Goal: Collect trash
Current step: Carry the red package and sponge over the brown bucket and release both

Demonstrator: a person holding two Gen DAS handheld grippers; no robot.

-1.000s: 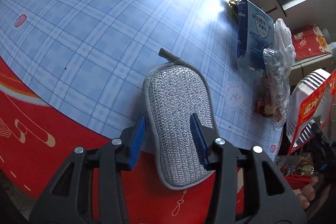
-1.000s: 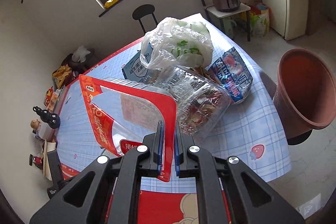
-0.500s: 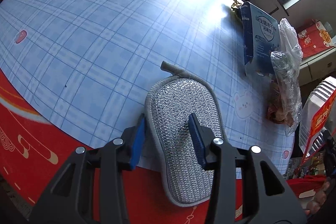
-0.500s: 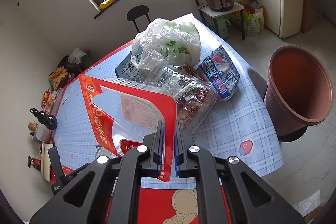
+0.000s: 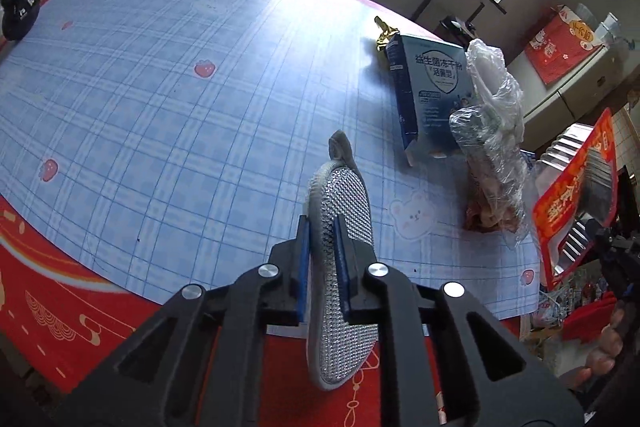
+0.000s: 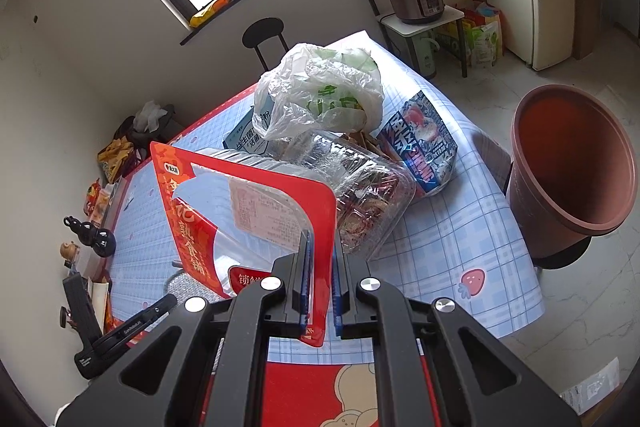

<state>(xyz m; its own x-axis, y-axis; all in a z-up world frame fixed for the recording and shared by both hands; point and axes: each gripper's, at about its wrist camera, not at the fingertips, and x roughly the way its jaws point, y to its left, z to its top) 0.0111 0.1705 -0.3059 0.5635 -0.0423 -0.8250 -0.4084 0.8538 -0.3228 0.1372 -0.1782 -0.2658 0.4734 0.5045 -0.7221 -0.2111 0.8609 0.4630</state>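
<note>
Your left gripper (image 5: 322, 259) has its jaws narrow: they have just been closing, and the blue pads now press on both faces of the silver mesh scrubbing pad (image 5: 344, 227). The pad stands on edge between the jaws, tilted, its grey loop pointing away from you and its lower end hanging below the jaws, over the red border of the bench (image 5: 160, 99). It looks clear of the blue checked cloth.

Ahead and to the right of the left jaws: a blue carton (image 5: 430, 95) standing upright, a crumpled clear bag (image 5: 494, 95) just beside it, and a clear tray of food scraps (image 5: 494, 183) under the bag. Whether bag and tray touch the carton you cannot tell from this view.

Your right gripper (image 6: 321, 279) has its jaws closed tight on the lower corner of a red food package (image 6: 256, 211), which stands upright ahead and left of them. Just beyond the right jaws lies the clear tray (image 6: 360, 183), touching the package edge. Behind it sits the white plastic bag (image 6: 320, 95), and right of that a blue snack packet (image 6: 420, 143). Well to the right of the jaws, off the bench on the floor, stands a brown bin (image 6: 572, 167), upright, mouth open.

Your hand (image 5: 600, 355) shows at the lower right edge of the left view.
</note>
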